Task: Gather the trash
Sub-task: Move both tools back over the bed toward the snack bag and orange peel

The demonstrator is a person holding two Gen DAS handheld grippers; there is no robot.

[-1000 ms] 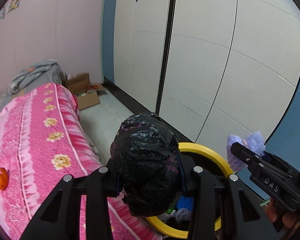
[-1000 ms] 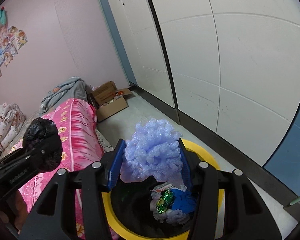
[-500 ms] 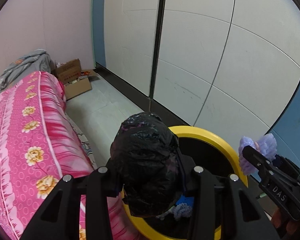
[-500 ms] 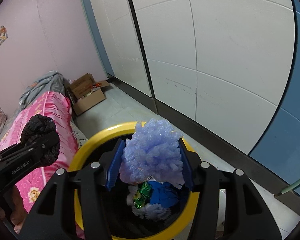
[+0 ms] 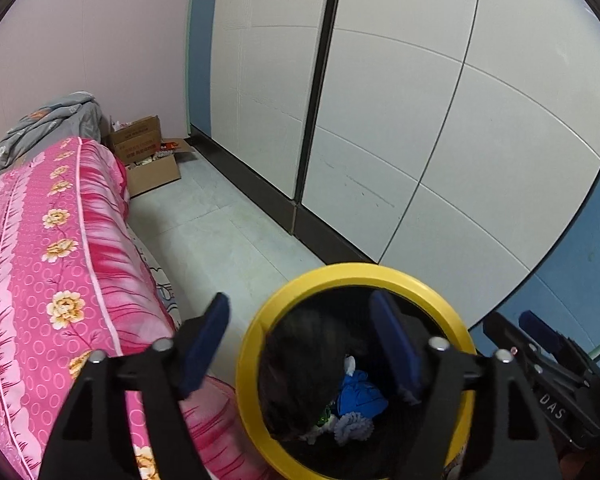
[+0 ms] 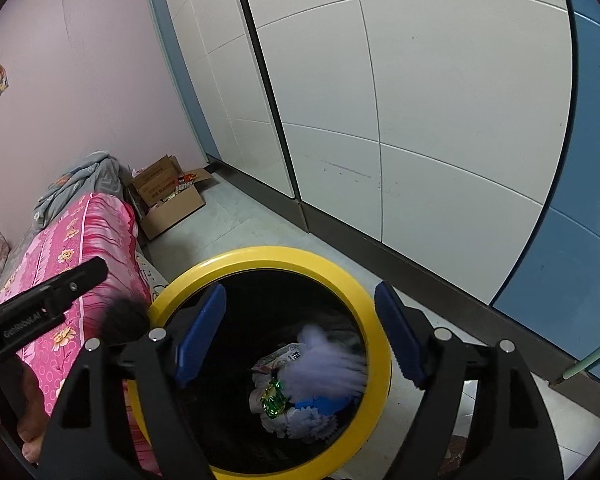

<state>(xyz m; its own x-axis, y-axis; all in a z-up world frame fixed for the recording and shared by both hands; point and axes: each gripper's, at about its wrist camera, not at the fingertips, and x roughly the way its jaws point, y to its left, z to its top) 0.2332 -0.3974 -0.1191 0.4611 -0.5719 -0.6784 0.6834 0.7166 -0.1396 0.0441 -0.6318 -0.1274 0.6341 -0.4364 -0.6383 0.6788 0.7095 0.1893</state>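
- The left gripper point(image 5: 300, 336) is seen wide open, with nothing between its blue pads point(image 5: 206, 344); it is held over the near edge of the yellow-rimmed bin point(image 5: 256, 320).
- A black crumpled bag point(image 5: 300, 368) is seen blurred just under the left gripper, inside the bin's opening in the left wrist view.
- The right gripper point(image 6: 300, 334) is also spread wide and nothing is gripped by it; it is positioned above the bin's mouth.
- A pale purple fluffy piece point(image 6: 324, 364) is shown blurred inside the bin, under the right gripper.
- Other trash is found at the bottom of the bin: a green shiny wrapper point(image 6: 274, 398) and a blue piece point(image 5: 358, 396).
- The bin is placed on the floor, just beside the pink flowered bed cover point(image 5: 52, 264).
- A cardboard box point(image 5: 148, 156) is seen farther away on the floor, near the wall.
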